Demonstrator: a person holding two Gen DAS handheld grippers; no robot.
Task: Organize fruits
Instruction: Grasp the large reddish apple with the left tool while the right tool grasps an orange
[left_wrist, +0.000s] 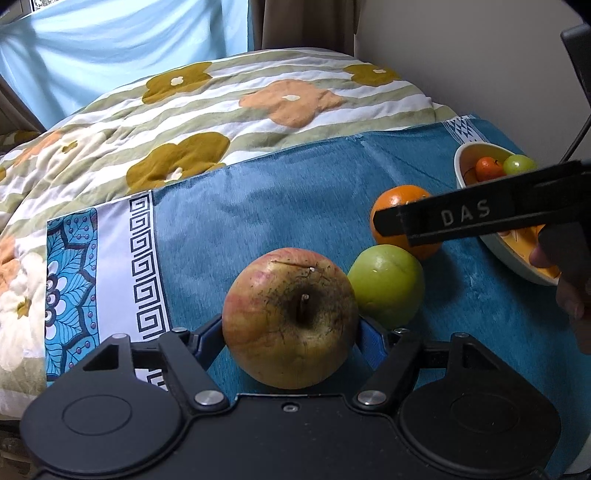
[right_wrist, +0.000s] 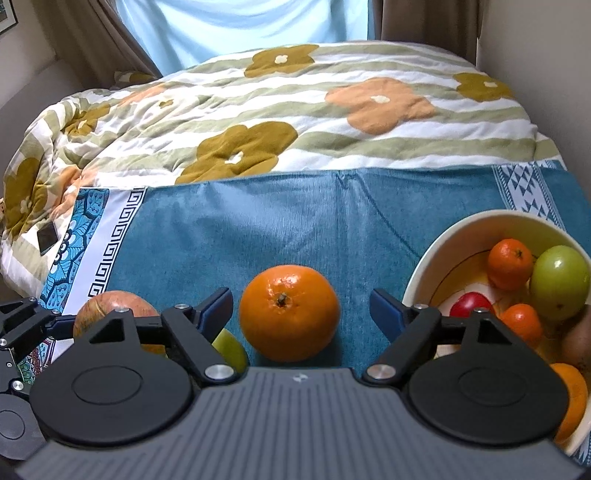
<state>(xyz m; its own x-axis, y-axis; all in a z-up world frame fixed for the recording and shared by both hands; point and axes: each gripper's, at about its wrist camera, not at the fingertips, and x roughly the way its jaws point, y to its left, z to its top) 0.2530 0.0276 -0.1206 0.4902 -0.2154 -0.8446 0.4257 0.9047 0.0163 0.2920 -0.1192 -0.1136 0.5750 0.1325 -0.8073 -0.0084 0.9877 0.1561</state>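
A red-and-yellow apple (left_wrist: 290, 317) stands stem-up on the blue cloth (left_wrist: 258, 206), and my left gripper (left_wrist: 290, 328) is shut on it, a blue pad pressed against each side. Touching its right side is a green apple (left_wrist: 386, 282), with an orange (left_wrist: 397, 197) behind that. In the right wrist view the orange (right_wrist: 290, 312) lies between the fingers of my right gripper (right_wrist: 301, 301), which is open with a gap on both sides. One black finger (left_wrist: 461, 216) of the right gripper crosses the orange in the left wrist view.
A white bowl (right_wrist: 443, 243) at the right holds several fruits, among them mandarins, a green apple (right_wrist: 559, 282) and a red fruit. A flowered quilt (right_wrist: 295, 122) lies behind the cloth. A phone (right_wrist: 48, 236) rests at the far left. Walls close in on the right.
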